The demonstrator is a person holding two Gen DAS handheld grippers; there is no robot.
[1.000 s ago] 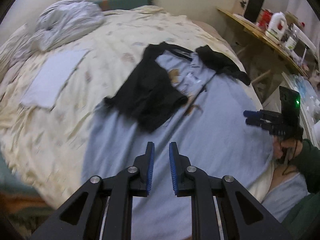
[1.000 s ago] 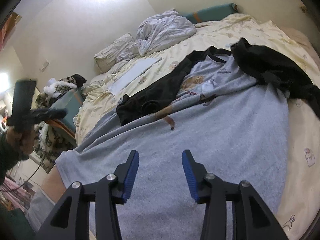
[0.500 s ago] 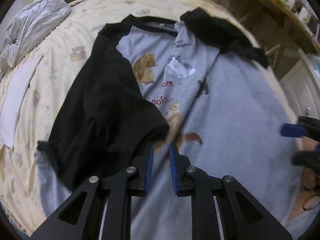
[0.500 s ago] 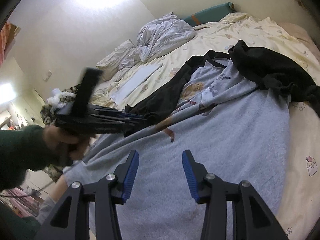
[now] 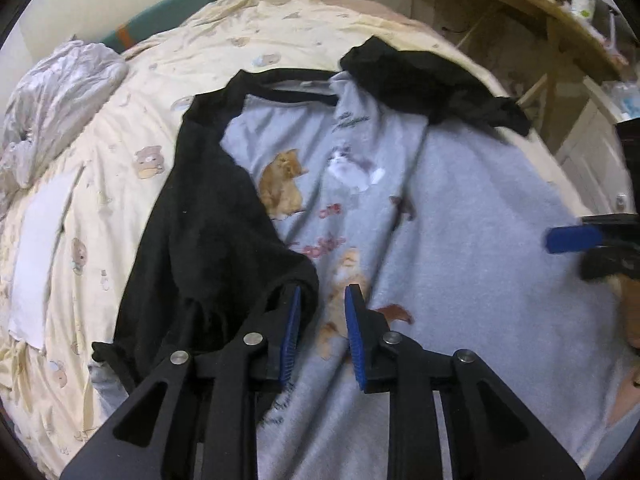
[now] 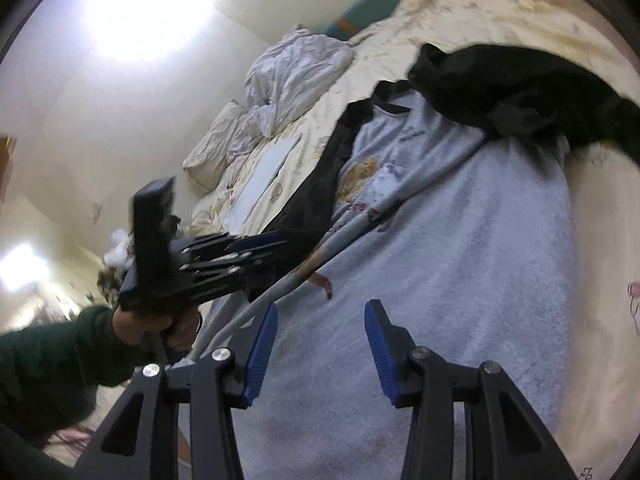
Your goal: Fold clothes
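Yellow cartoon-print bedding covers the bed, and on it a grey shirt with cat prints and black sleeves lies spread face up, collar at the far end and hem toward the person — its long axis runs straight away from both pairs of jaws. One black sleeve is already folded in over the chest, its cuff end bunched just ahead of and partly behind the left-hand finger of the left gripper. That gripper points steeply down at the cloth; its jaws are narrow but opening, with grey printed fabric showing in the gap and nothing pinched that I can see. The other sleeve lies crumpled far ahead and to the right of the right gripper, which hovers over the plain lower body of the shirt with jaws moderately apart and empty. The left gripper is clearly the nearer one to the folded sleeve's cuff; the far sleeve belongs to the right side — reaching it would likely mean travelling up along the shirt's length toward the collar.
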